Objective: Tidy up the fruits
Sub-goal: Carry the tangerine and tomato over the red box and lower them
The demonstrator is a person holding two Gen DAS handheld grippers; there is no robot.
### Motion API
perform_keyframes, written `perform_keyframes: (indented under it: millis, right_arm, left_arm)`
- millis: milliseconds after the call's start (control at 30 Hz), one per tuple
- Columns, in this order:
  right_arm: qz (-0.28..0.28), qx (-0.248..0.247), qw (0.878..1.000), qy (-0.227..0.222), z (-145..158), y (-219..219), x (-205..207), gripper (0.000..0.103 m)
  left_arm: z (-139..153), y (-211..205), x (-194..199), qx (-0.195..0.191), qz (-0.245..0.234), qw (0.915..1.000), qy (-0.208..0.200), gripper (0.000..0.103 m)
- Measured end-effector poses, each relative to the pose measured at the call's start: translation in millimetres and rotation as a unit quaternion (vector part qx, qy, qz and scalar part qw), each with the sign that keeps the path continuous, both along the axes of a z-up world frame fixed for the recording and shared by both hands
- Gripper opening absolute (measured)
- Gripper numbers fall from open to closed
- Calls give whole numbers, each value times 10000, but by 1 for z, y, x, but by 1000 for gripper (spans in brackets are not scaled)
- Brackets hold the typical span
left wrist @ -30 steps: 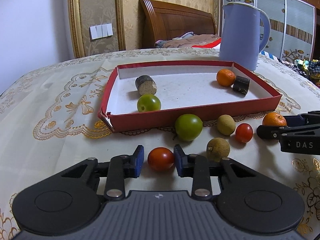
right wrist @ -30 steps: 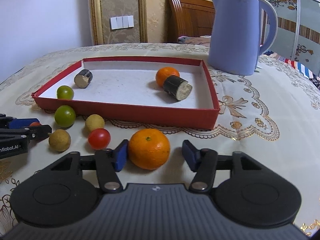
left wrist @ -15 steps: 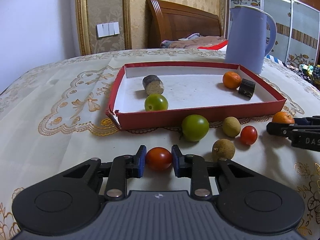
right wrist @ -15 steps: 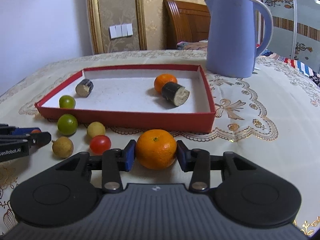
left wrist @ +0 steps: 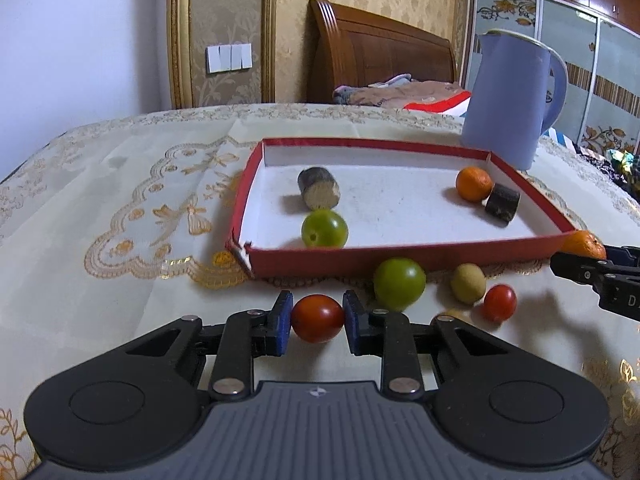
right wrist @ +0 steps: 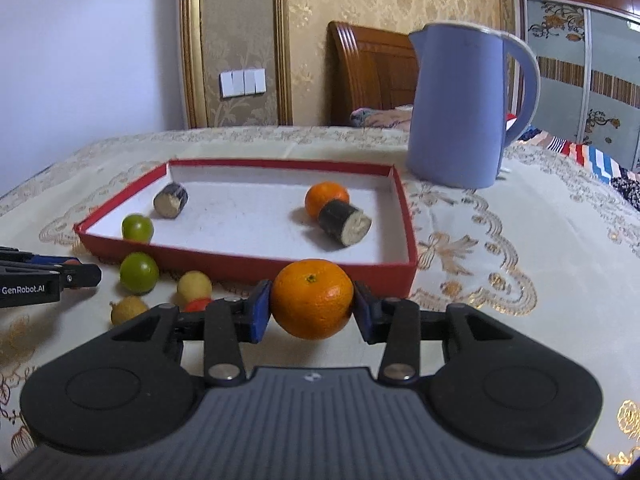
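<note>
My left gripper (left wrist: 316, 322) is shut on a red tomato (left wrist: 317, 318) and holds it above the tablecloth, in front of the red tray (left wrist: 400, 254). My right gripper (right wrist: 313, 310) is shut on an orange (right wrist: 312, 298), lifted near the tray's front right corner (right wrist: 408, 268). In the tray lie a green fruit (left wrist: 324, 229), an orange (left wrist: 473, 183) and two dark cut pieces (left wrist: 318, 187) (left wrist: 502, 202). On the cloth before the tray lie a green fruit (left wrist: 399, 283), a second red tomato (left wrist: 499, 302) and a yellow-brown fruit (left wrist: 468, 282).
A blue kettle (right wrist: 460, 108) stands behind the tray's right corner. Another yellow-brown fruit (right wrist: 128, 309) lies on the cloth near the left gripper's side. A bed headboard and wardrobe stand beyond the table.
Both grippers closed on their fruits, the left on the tomato and the right on the orange, and both have lifted them off the cloth.
</note>
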State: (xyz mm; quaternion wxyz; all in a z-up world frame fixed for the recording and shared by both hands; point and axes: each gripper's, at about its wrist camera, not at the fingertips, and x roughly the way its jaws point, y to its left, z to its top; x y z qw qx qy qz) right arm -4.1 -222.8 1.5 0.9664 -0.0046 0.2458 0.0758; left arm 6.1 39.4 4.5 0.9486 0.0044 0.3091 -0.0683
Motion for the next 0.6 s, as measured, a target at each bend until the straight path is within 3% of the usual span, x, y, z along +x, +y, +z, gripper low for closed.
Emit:
perform_keyframes:
  millis: [333, 600]
  right_arm:
    - [-124, 71, 9998, -101, 12, 4, 26, 40]
    - [-202, 0, 9998, 83, 7, 13, 58, 41]
  left_arm:
    - [18, -10, 23, -102, 85, 9998, -164, 26]
    - [24, -28, 53, -35, 133, 9997, -177, 26]
